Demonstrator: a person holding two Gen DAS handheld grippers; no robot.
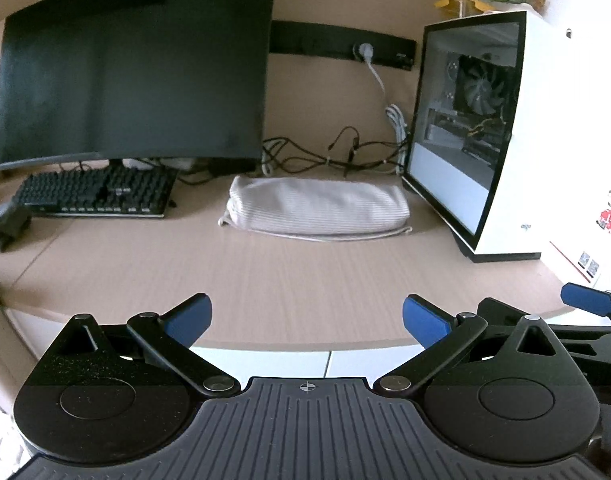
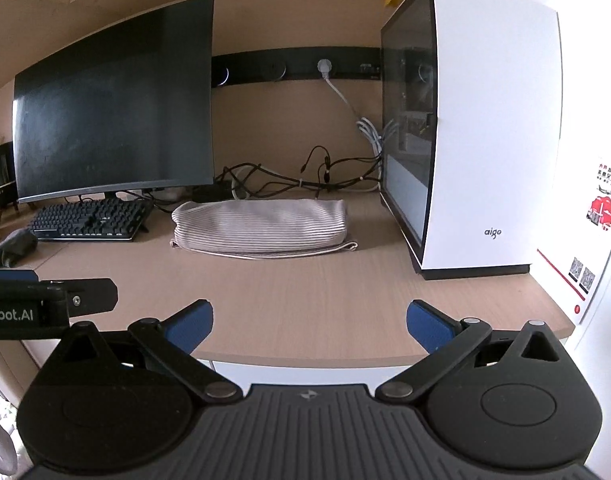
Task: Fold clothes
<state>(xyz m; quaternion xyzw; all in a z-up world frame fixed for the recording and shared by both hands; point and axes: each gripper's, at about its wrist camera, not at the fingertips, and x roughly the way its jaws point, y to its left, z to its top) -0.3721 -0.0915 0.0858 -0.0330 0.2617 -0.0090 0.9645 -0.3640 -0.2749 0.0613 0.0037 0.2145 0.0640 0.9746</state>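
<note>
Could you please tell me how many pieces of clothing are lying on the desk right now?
2. A folded striped garment lies at the back, between the keyboard and the white computer case. A dark grey bundle, apparently cloth, sits at the desk's left edge. Others may be hidden.

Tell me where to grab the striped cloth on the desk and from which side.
Take the striped cloth by its thin near edge, where flat layers lie on the desk, probably at the right corner. Come low from the front: PC case and cables crowd the right and back.
</note>
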